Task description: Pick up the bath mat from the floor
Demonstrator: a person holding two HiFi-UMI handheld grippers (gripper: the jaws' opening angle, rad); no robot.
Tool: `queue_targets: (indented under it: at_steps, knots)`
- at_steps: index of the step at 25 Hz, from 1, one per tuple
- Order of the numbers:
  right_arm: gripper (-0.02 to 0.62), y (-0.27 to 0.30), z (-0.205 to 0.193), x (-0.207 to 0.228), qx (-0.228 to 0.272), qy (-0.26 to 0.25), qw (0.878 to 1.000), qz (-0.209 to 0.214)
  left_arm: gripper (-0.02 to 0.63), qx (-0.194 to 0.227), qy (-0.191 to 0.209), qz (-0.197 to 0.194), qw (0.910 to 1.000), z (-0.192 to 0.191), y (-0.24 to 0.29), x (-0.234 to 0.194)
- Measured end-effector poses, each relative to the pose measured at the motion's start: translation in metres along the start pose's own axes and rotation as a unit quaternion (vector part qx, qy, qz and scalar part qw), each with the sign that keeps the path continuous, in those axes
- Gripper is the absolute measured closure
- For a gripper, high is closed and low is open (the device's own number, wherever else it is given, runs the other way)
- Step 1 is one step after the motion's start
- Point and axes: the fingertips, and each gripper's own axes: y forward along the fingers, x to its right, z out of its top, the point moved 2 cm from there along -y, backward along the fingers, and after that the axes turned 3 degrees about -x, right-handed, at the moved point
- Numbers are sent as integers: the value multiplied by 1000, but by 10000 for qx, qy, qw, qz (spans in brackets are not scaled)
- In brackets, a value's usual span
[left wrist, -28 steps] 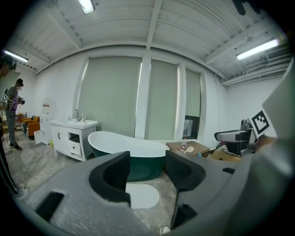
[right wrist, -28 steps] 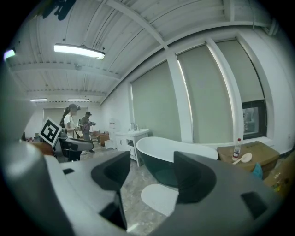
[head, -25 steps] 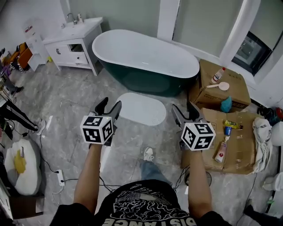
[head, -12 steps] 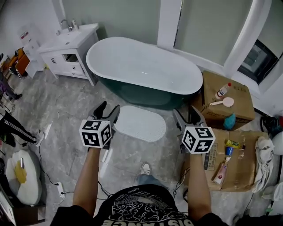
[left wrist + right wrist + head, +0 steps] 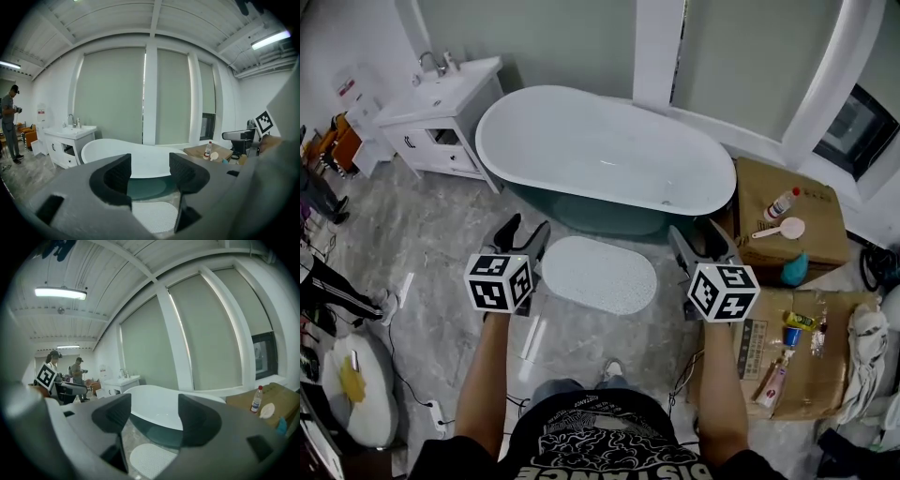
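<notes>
The bath mat (image 5: 598, 274), white and oval, is lying flat on the grey marbled floor (image 5: 422, 234), just on the near side of the bathtub (image 5: 605, 150) and roughly centred between my two grippers. I am holding the left gripper (image 5: 523, 230) up in the air to the left of the mat, its jaws standing spread with nothing between them; through its own view the mat is showing low down, beyond the gap. I am holding the right gripper (image 5: 697, 234) likewise to the right of the mat, jaws spread and pinching nothing, clear of the mat. Farther out, a white vanity with a sink (image 5: 441, 112) is standing at the far left, and cardboard boxes (image 5: 787, 216) carrying bottles and small items are sitting on the right.
</notes>
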Motion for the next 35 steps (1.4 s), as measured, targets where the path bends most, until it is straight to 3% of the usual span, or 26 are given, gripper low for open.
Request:
queue_targets:
  at_steps: [7,15,22,35]
  knots:
    - [293,29,1,4,-35,59,9997,-244,344,-2,75,-186,9998,10,39,-22]
    - [293,97,0,-11,32,434,9969,-648,344,25,43,-572,9983,23,101,-94]
    - [293,144,10,-29,36,460,9934,-1047,344,-38,77,-959,9954,32,150,-144]
    - [287,185,-6,-34,-245,523,9885,-1395,344,-236,17,-1214,9923,19,192,-187]
